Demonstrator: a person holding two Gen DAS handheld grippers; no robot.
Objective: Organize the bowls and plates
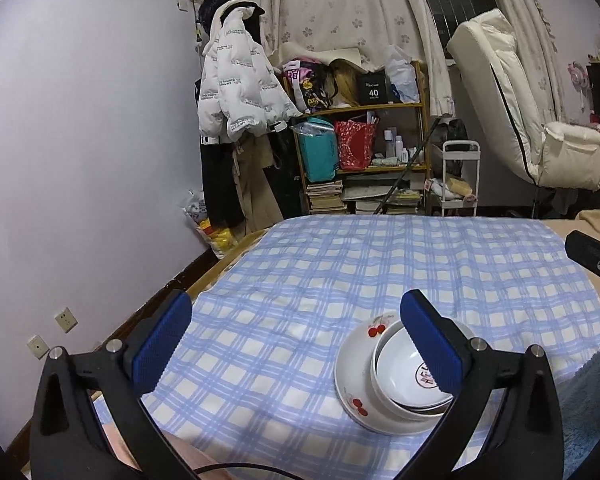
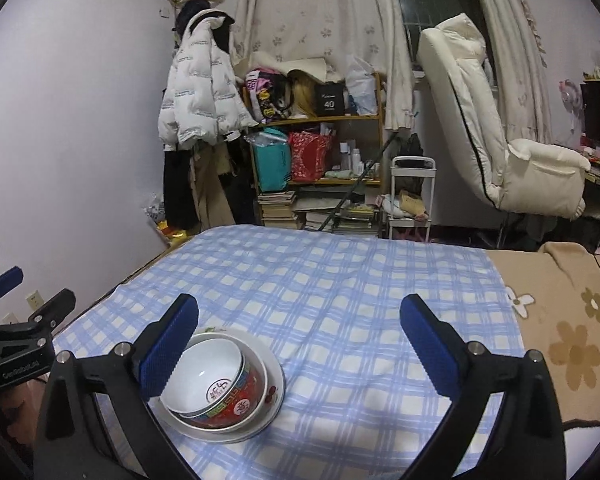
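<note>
Left wrist: left gripper (image 1: 296,344) jaws spread wide, empty. Bowls (image 1: 404,376) nested on plate (image 1: 352,380), on the checked cloth (image 1: 340,264).

Right wrist: right gripper (image 2: 300,344) also wide, empty. Risk: stack sits on soft bedding; a nudge could tip the leaning bowls.

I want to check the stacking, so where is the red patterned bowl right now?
In the right wrist view the red patterned bowl sits low left, nested in the stack on the white plate on the blue checked cloth.
</note>
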